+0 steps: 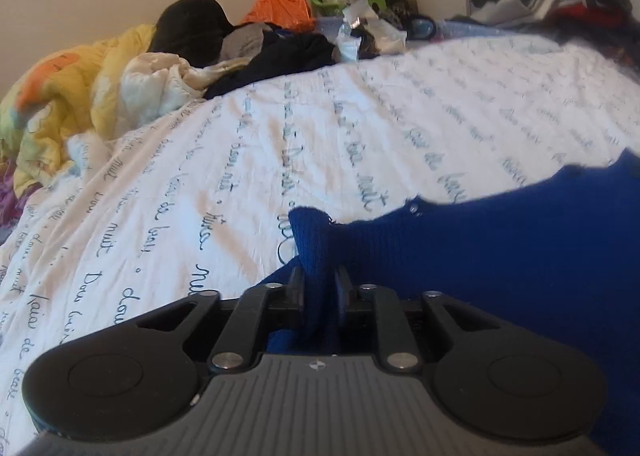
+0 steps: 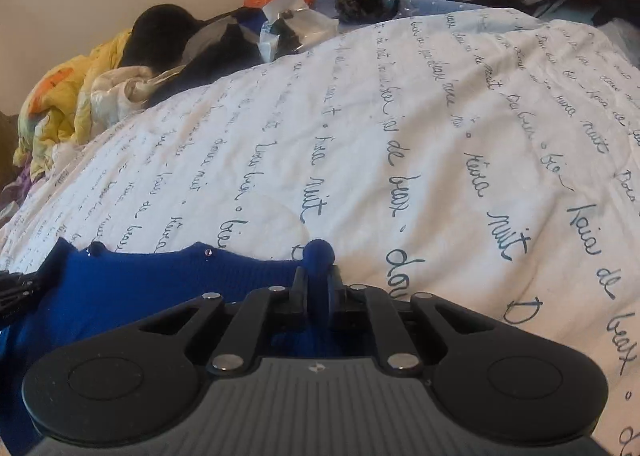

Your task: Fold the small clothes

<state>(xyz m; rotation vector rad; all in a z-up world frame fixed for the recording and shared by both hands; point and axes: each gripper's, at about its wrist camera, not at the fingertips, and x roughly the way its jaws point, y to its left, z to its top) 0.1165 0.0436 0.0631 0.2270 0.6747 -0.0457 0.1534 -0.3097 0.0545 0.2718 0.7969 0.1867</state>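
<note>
- The blue knit garment (image 1: 500,256) lies near the bed's front edge, close under me, with its upper hem running between my two hands; in my left view it spreads away to the right, in my right view to the left.
- My left claw (image 1: 320,276) is clamped on a bunched corner of that hem, a ridge of blue knit standing up between the pads.
- My right claw (image 2: 318,280) is clamped on the other corner, where a rounded blue nub pokes out past the fingertips.
- As I judge it, the fold has hardly started: both corners are gripped, but I see no layer laid over another yet (the lower part of the garment is hidden beneath my claws, so I cannot be sure). Carrying the hem over, laying it flat and smoothing all look left to do.
- The fabric is a thick ribbed knit, deep blue, soft enough to pucker where I pinch it; small shiny studs or buttons (image 2: 208,252) sit along the hem.
- The bed cover (image 1: 360,135) beneath is white, lightly creased cotton printed with rows of handwritten script.
- At the bed's far-left corner lies a puffy yellow quilt (image 1: 68,103); along the far edge, dark clothes (image 1: 280,55), an orange bag (image 1: 280,5) and crinkled clear packets.
</note>
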